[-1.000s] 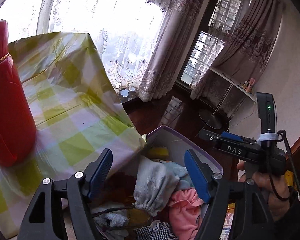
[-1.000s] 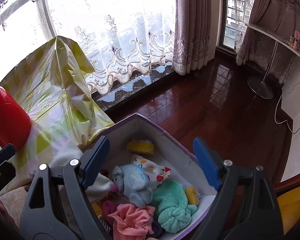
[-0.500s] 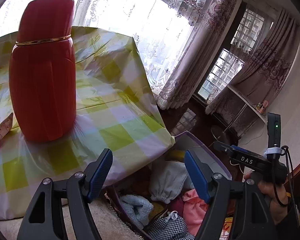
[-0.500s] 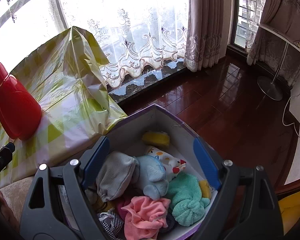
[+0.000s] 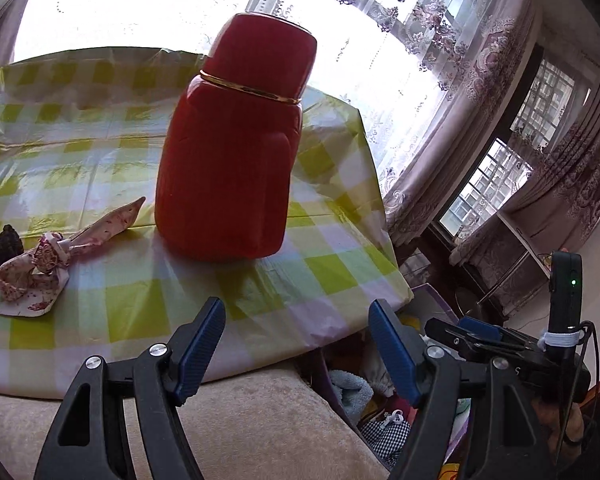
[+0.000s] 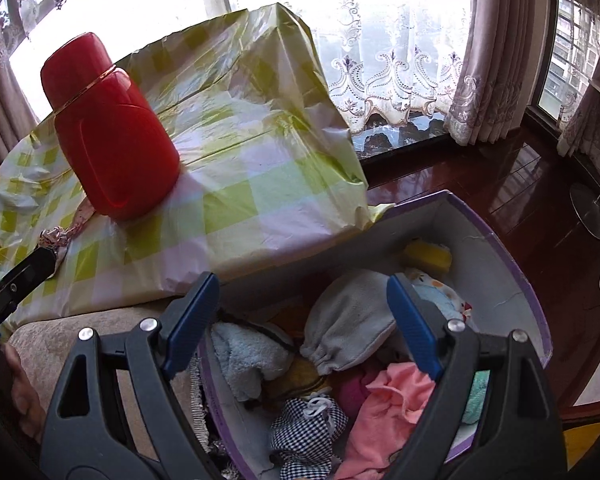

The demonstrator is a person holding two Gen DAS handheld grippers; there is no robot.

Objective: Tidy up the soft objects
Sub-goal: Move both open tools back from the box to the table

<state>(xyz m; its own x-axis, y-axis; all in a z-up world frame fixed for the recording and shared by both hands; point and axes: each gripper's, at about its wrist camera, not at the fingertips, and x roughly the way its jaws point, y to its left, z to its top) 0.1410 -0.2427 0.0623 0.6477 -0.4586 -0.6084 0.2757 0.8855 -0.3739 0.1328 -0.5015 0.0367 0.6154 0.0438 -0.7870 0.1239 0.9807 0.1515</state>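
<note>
**Left hand-held gripper faces the floral cloth**

Left wrist view: our left hand-held gripper (image 5: pixel 296 344) is spread and empty; the floral cloth (image 5: pixel 44 260) lies ahead-left near the worktop's (image 5: pixel 140 308) near edge, long axis running toward the red flask (image 5: pixel 232 152). Half a second ago it was out of frame.

Right wrist view: our right hand-held gripper (image 6: pixel 300 320), spread, hovers over the box (image 6: pixel 496 264), now nearer.

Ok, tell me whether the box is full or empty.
Nearly full: the box holds piled soft items, including a grey pouch and pink cloth.
</note>
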